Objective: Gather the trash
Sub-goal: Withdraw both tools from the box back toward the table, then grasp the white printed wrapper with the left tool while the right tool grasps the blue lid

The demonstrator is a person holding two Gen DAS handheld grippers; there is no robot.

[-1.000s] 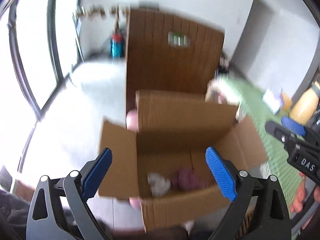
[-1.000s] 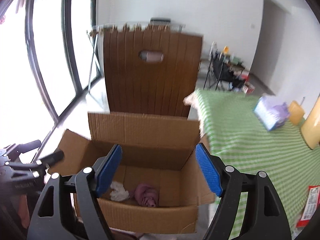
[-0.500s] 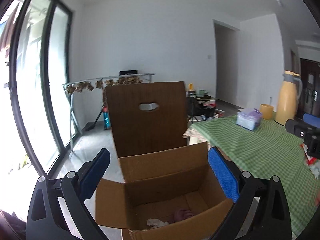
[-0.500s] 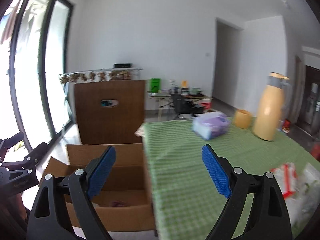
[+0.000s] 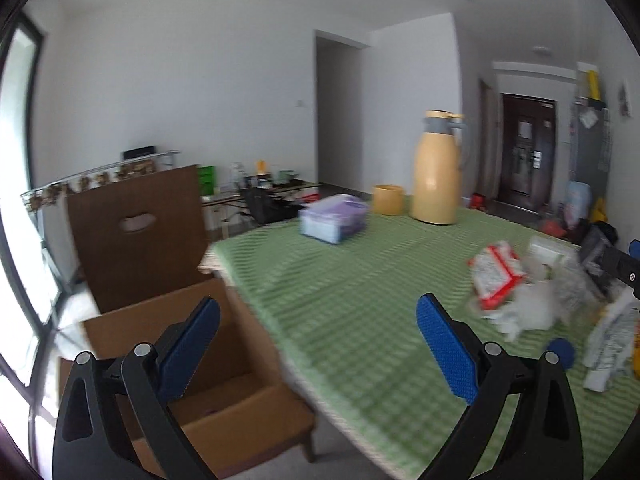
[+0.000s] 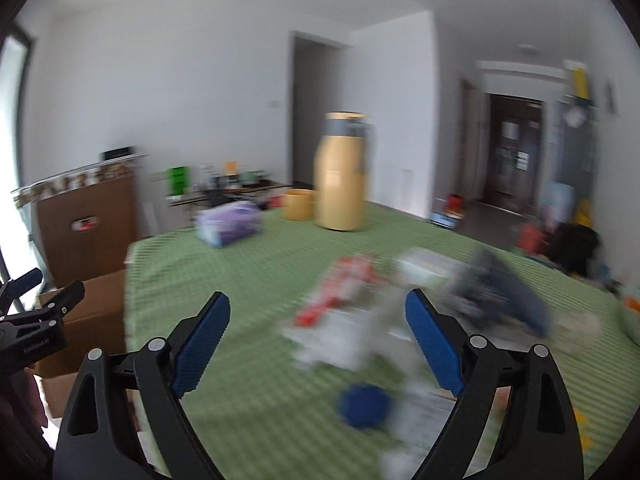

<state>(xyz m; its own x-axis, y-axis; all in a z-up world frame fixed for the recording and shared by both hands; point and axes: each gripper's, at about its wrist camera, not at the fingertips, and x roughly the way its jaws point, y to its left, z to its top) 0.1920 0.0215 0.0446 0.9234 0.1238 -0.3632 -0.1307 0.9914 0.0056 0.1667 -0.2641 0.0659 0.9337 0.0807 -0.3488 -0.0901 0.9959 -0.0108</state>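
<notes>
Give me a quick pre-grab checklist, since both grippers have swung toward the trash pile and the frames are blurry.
1. Right gripper open and empty: ok.
2. Left gripper open and empty: ok.
3. Trash within view on the green tablecloth: ok; red-and-white wrapper, blue cap, clear plastic.
4. Exact outline of the nearest piece: cannot tell, motion blur.
5. Cardboard box open beside the table: ok.
6. Keepers stand clear of the pile: ok; yellow thermos, yellow cup and tissue pack are at the far end.
</notes>
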